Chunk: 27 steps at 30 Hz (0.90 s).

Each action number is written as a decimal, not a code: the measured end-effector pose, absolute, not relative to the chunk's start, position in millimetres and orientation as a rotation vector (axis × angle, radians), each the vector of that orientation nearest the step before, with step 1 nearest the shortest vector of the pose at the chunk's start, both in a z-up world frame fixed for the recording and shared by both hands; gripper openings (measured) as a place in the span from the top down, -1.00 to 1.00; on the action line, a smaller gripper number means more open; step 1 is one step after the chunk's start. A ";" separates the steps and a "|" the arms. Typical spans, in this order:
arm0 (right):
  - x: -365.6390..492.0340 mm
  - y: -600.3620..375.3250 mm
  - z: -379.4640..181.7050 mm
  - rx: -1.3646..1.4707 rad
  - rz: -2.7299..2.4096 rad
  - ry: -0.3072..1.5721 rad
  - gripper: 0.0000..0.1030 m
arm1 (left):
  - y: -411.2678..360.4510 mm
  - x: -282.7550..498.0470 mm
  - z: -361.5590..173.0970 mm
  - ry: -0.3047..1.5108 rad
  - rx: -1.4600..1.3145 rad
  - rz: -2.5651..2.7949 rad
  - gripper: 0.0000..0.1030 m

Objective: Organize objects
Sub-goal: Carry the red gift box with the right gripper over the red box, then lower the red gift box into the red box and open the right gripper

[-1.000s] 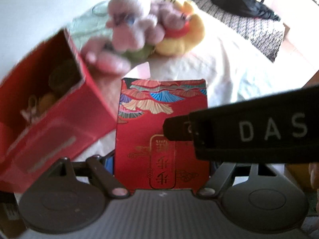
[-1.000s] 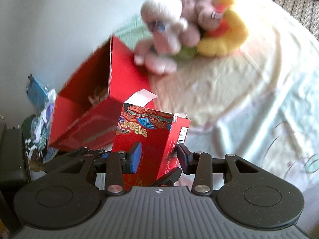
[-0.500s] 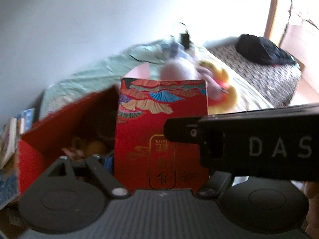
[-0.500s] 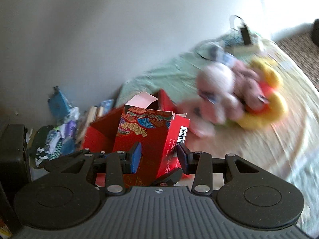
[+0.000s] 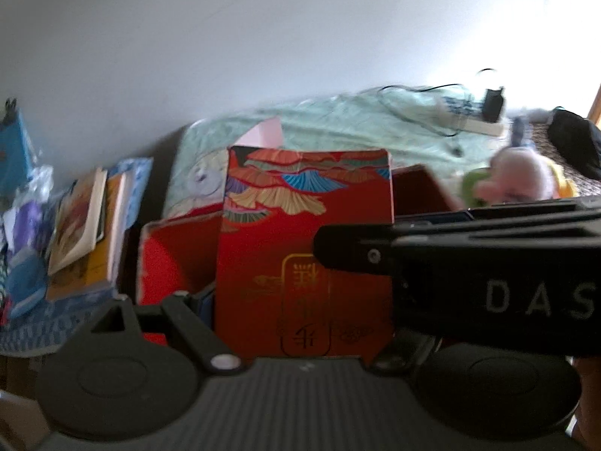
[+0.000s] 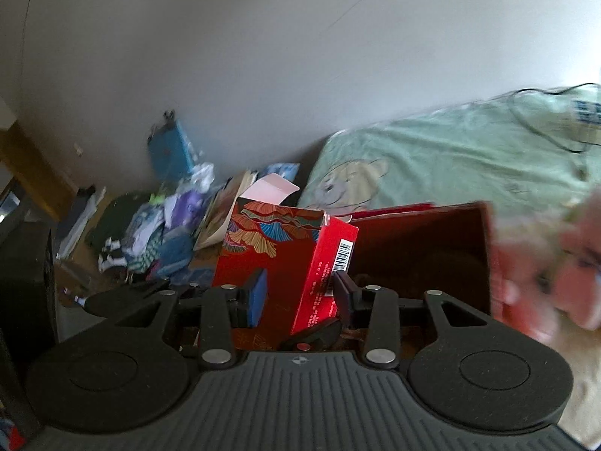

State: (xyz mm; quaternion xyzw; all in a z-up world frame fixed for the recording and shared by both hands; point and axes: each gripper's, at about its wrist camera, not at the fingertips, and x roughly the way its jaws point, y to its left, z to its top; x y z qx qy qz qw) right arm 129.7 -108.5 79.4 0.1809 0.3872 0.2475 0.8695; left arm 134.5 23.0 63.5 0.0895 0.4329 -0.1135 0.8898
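Observation:
Both grippers are shut on one small red patterned carton (image 5: 304, 248), held upright with its pale top flap open. My left gripper (image 5: 300, 312) holds its broad front face. My right gripper (image 6: 298, 293) clamps it from the side, blue pads on the front and the barcode side (image 6: 340, 259); its black body crosses the left wrist view (image 5: 469, 263). Behind the carton lies a large open red box (image 6: 420, 248) on its side, also in the left wrist view (image 5: 169, 263). Blurred plush toys (image 6: 556, 263) lie to its right on the bed.
A pale green bedsheet (image 6: 450, 150) covers the bed against a white wall. Books (image 5: 86, 225) and a pile of clothes and bags (image 6: 157, 225) lie on the floor to the left. A charger and cable (image 5: 492, 109) lie far back on the bed.
Both grippers, still holding the carton, have swung left and tilted up. The plush toys have slid to the right edge, and the wall, floor clutter and books have come into view.

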 end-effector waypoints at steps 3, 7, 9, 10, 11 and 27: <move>145.9 -91.4 63.7 0.368 0.553 0.855 0.19 | 37.1 146.7 49.6 0.934 0.174 -0.212 -0.55; 164.0 -77.5 42.8 0.378 0.574 0.940 0.19 | 43.2 158.9 25.6 0.999 0.176 -0.187 -0.55; 172.6 -73.5 32.0 0.385 0.585 0.995 0.19 | 45.1 163.4 13.0 1.031 0.182 -0.177 -0.55; 176.9 -72.5 26.7 0.394 0.590 1.024 0.19 | 46.6 165.2 6.9 1.048 0.181 -0.173 -0.55; 179.9 -71.4 22.5 0.396 0.595 1.050 0.19 | 48.8 166.7 1.3 1.067 0.179 -0.169 -0.55; 209.2 -72.1 -11.3 0.496 0.629 1.227 0.19 | 34.5 170.2 -22.5 1.092 0.343 -0.081 -0.59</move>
